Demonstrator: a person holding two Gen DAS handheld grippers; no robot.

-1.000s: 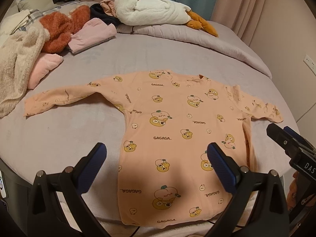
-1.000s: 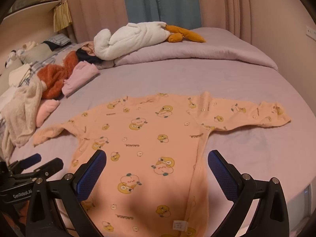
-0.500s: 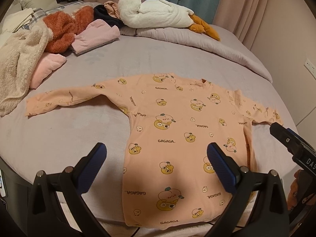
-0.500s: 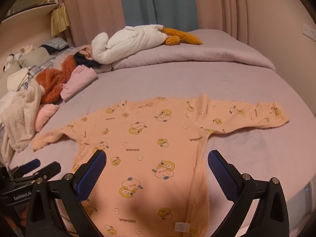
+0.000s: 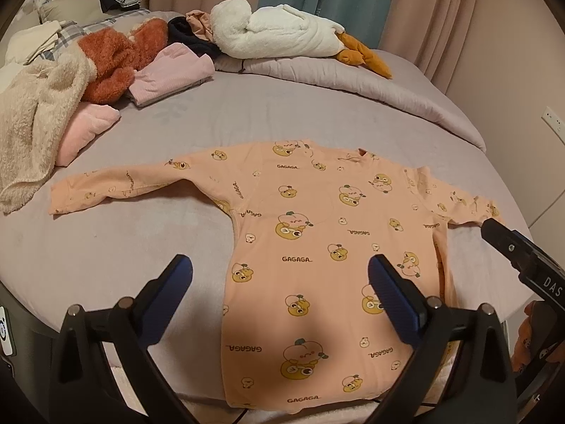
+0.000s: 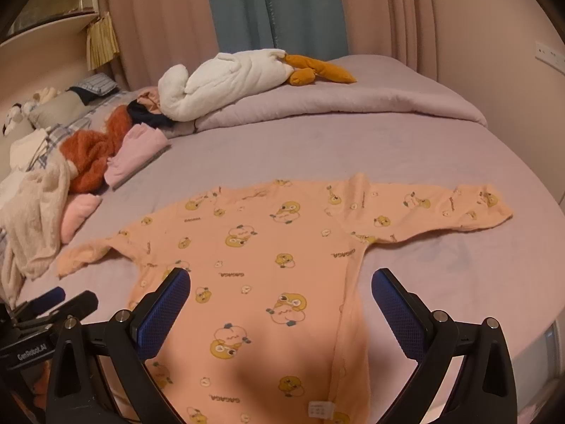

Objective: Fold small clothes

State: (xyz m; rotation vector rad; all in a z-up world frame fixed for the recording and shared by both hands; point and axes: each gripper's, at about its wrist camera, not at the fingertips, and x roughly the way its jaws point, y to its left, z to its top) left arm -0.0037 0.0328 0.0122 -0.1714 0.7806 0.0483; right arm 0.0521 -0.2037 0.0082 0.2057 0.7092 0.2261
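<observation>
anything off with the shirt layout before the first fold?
Nothing serious. The peach shirt lies flat on the bed, both sleeves spread out. Its hem runs right to the near bed edge, and the left sleeve cuff looks slightly rumpled. Both grippers, left gripper and right gripper, hover open and empty.
</observation>
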